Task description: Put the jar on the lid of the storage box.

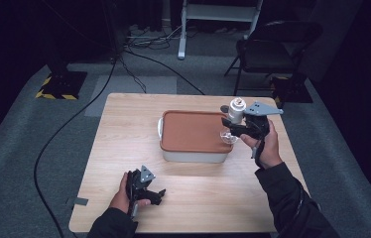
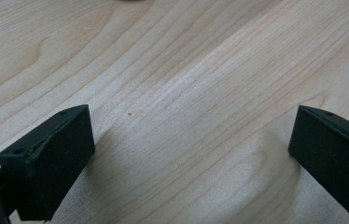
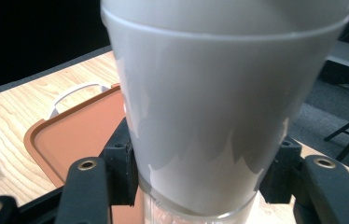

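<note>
In the high view, a light wooden table [image 1: 124, 148] is seen in the middle of the frame, set on grey carpet. At the lower left of the table, the left gripper [image 1: 159, 195] is held low over the bare wood by a hand [image 1: 122, 194] that enters from the bottom edge. In the left gripper view its two black jaws are spread wide at the lower left and lower right corners, with nothing but wood grain between them.

At the centre of the high view a pale box [image 1: 193, 155] with a terracotta-brown lid [image 1: 193, 130] is placed on the table; a white handle [image 1: 160, 127] is visible at its left end.

Just right of the box, over the lid's right edge, the right gripper [image 1: 230, 130] is held up by the other hand [image 1: 269, 146]. A white-and-clear grinder-like container [image 1: 233, 115] is clamped upright between its jaws. In the right gripper view the container's white body [image 3: 210, 121] is pressed on both sides by the jaws, a clear section is seen below it, and the brown lid [image 3: 79, 135] lies at the lower left.

At the upper right of the high view a dark folding chair [image 1: 268, 49] is set behind the table.
</note>
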